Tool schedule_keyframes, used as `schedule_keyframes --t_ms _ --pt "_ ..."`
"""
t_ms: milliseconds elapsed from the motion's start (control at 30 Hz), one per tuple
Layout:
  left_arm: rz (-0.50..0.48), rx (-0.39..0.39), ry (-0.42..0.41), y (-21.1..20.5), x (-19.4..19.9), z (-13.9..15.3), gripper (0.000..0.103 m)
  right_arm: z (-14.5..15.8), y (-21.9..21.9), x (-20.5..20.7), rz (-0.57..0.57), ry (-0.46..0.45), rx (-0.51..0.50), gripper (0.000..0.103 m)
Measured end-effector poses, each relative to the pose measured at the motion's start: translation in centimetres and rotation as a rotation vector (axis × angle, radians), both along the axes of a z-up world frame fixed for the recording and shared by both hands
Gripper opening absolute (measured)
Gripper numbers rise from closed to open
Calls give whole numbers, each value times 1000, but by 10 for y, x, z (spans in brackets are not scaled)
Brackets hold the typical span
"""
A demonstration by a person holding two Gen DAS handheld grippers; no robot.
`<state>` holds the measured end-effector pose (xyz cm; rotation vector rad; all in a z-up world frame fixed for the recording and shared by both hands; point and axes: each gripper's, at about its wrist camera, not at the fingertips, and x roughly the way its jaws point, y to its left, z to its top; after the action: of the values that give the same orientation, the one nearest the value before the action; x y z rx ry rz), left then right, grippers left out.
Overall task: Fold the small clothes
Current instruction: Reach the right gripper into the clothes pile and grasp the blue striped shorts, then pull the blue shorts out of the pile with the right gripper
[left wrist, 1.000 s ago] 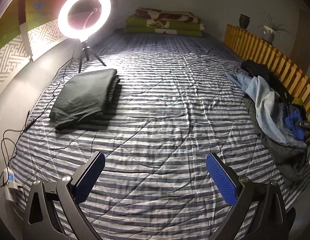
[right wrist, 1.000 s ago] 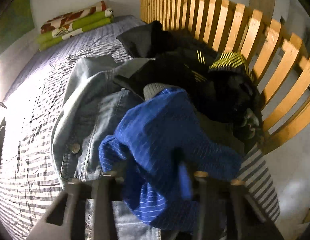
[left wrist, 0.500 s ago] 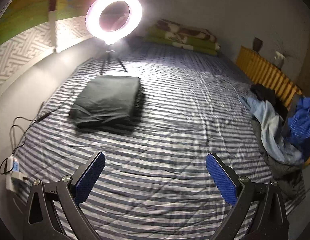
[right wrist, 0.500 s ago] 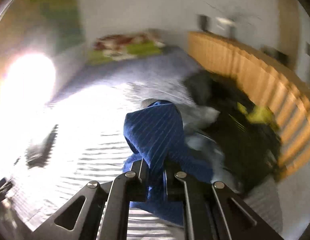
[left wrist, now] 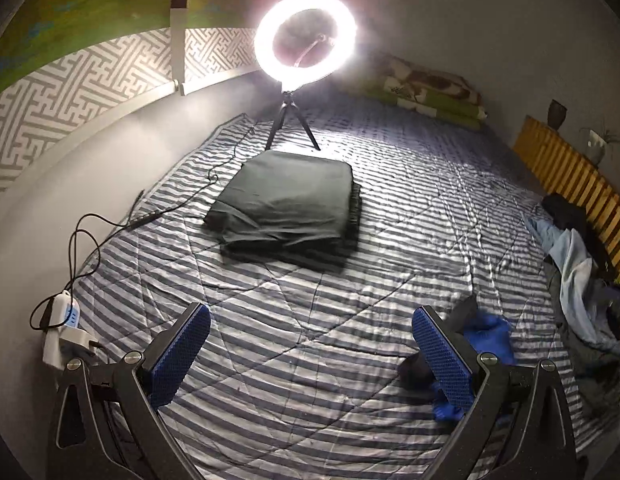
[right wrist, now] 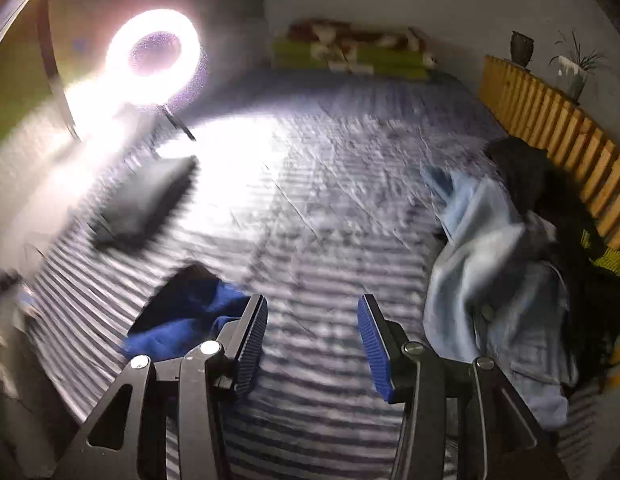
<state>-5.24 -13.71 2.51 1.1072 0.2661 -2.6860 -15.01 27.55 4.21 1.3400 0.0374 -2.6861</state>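
A crumpled blue striped garment (left wrist: pixel 486 332) lies on the striped bed cover (left wrist: pixel 310 320), partly hidden behind the right finger of my left gripper (left wrist: pixel 310 356). That gripper is open over the cover, holding nothing. In the right wrist view the same blue garment (right wrist: pixel 182 316) rests just left of my right gripper (right wrist: pixel 312 340), which is open and empty, its fingers apart above the cover. A folded dark green garment (left wrist: pixel 286 204) sits farther back on the left. A pile of unfolded clothes (right wrist: pixel 510 264) with a light denim piece lies along the right side.
A lit ring light (left wrist: pixel 306 40) on a small tripod stands behind the folded garment. Cables and a white power strip (left wrist: pixel 66 332) lie at the left edge. A wooden slatted rail (left wrist: pixel 570 176) borders the right side. Folded blankets (left wrist: pixel 430 92) lie at the far end.
The right gripper carried the blue garment from the pile to the middle of the bed and let it go, its jaws now apart. The left gripper's view swung left toward the ring light.
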Motion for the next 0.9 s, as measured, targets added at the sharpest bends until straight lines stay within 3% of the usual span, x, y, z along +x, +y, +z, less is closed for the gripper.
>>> schedule_keyframes --t_ms 267,500,633,767,833,867,900 --pt "-64 4 -92 23 -21 -41 100 -35 -58 -2 167 -96 -83 43" --pt "-37 15 -145 14 -22 -69 96 -100 -150 -35 310 -266 -137 44" --pt "6 15 -155 -6 -15 -76 96 -130 -201 -29 394 -323 -86 44" --pt "38 21 -169 -21 -8 -82 96 -150 -240 -18 464 -293 58 47" --pt "36 21 -174 -22 -6 -83 96 -154 -240 -20 454 -284 84 26" --pt "32 20 -175 -22 -5 -83 96 -152 -232 -23 430 -289 59 5" --pt "27 17 -175 -22 -5 -83 96 -147 -222 -25 408 -294 22 5"
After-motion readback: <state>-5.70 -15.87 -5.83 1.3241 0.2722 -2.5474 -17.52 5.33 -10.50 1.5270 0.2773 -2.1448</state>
